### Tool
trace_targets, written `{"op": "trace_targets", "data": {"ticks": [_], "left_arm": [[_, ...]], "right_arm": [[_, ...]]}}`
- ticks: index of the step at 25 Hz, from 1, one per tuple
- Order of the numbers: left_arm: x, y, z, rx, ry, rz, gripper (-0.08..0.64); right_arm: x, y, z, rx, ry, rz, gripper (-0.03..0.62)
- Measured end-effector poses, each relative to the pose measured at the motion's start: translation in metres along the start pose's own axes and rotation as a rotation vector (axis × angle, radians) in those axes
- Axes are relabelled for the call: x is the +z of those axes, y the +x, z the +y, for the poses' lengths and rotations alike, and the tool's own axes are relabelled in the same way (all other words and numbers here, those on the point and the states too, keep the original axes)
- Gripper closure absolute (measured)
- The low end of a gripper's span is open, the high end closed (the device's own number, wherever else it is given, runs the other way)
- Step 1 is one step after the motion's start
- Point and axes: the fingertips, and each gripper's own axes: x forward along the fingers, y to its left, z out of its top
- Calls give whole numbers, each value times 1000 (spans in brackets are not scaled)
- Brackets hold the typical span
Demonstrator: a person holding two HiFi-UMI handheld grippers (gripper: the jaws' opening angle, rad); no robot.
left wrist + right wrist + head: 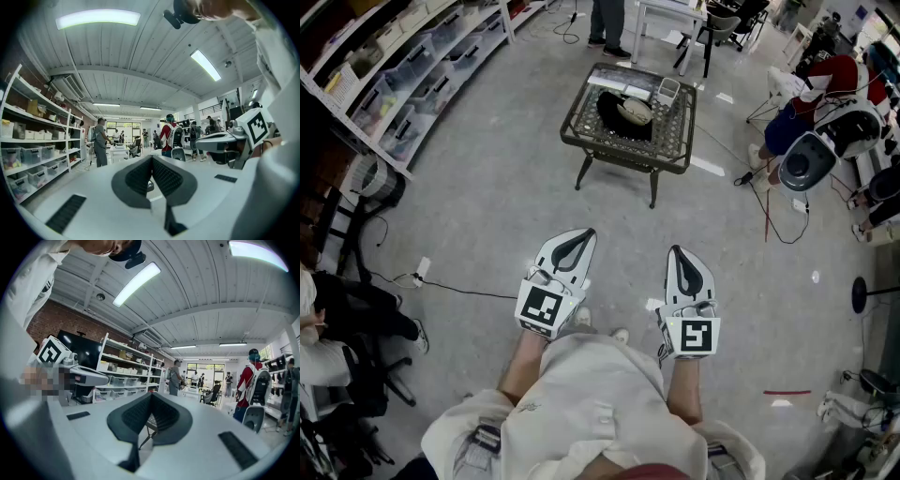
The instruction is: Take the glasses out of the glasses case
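While both are held low at the person's waist, left gripper (577, 238) and right gripper (677, 253) each have their jaws pressed together on nothing, tips pointing ahead toward the low table (581, 131). Glasses case (617, 120) looks like the dark shape on that tabletop, well apart from both grippers, straight ahead and roughly midway between them, so neither is clearly nearer. Something pale sits in it, probably the glasses but too small to confirm, and its long axis can't be made out, so my read is approach first, then open the jaws.
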Motion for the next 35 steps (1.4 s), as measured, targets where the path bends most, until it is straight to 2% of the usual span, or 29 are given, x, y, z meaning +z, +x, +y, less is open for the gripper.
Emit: {"op": "trace_targets", "data": {"ticks": [4,11,20,27,35], "left_arm": [[9,9,25,-22,24,-22,546],[3,20,51,-77,31,-17,546],[-14,45,80,-82,7,0,546],[-21,83,100,-55,18,18,546],[-21,156,115,-34,24,54,546]], "right_arm": [[-1,27,12,-6,15,-11,586],[-2,58,24,-54,18,0,586],[-18,98,26,-43,21,26,586],[-35,139,4,-15,51,28,586],[-43,201,-46,32,68,17,586]]}}
